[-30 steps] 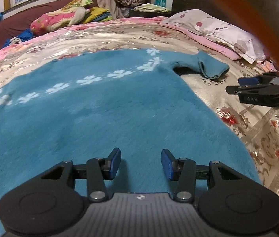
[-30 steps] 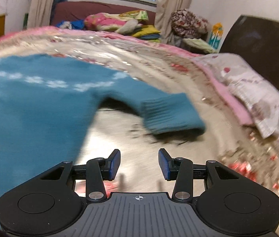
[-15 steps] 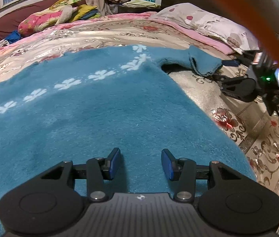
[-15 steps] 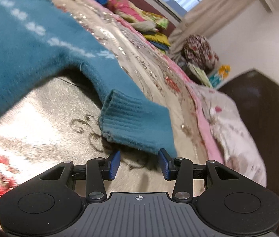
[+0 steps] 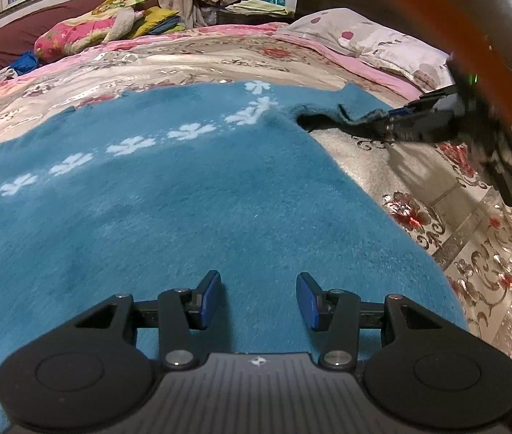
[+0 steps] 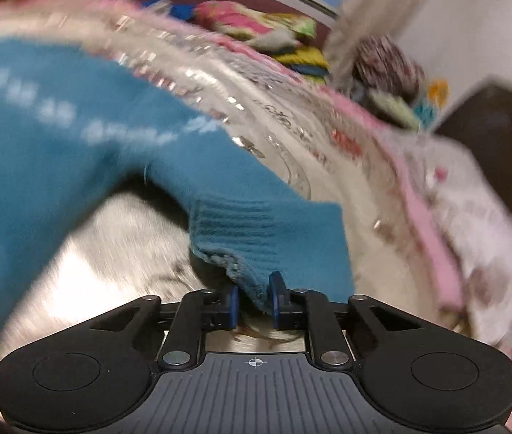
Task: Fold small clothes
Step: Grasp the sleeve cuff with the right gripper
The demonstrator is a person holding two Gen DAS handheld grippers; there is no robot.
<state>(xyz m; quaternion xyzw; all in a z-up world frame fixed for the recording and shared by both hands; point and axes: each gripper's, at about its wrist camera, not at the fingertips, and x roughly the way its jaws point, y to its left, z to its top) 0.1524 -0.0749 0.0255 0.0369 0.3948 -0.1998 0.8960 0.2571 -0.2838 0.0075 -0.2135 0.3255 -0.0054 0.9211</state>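
On the bed [image 5: 418, 181], the sweater [image 5: 183, 199] lies widthwise; right hand-held gripper [image 6: 252, 298] clamps its cuff [image 6: 252, 238], left hand-held gripper [image 5: 257, 298] apart.

A fuzzy teal knit sweater [image 5: 190, 209] with a ribbed cuff [image 6: 256, 231] lies on a glossy, satin-sheened floral bedspread [image 5: 436, 217]; beside the sweater, matt black plastic grippers carry smooth blue pads [image 5: 308, 300].

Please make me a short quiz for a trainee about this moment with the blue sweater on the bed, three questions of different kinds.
1. True or false: the right tongs pinch the sleeve cuff.
2. The left tongs are: A) shut on the hem; B) open over the sweater; C) holding the pillow.
3. Fill in: the sweater lies on a floral ____.

Key: 1 true; 2 B; 3 bedspread.
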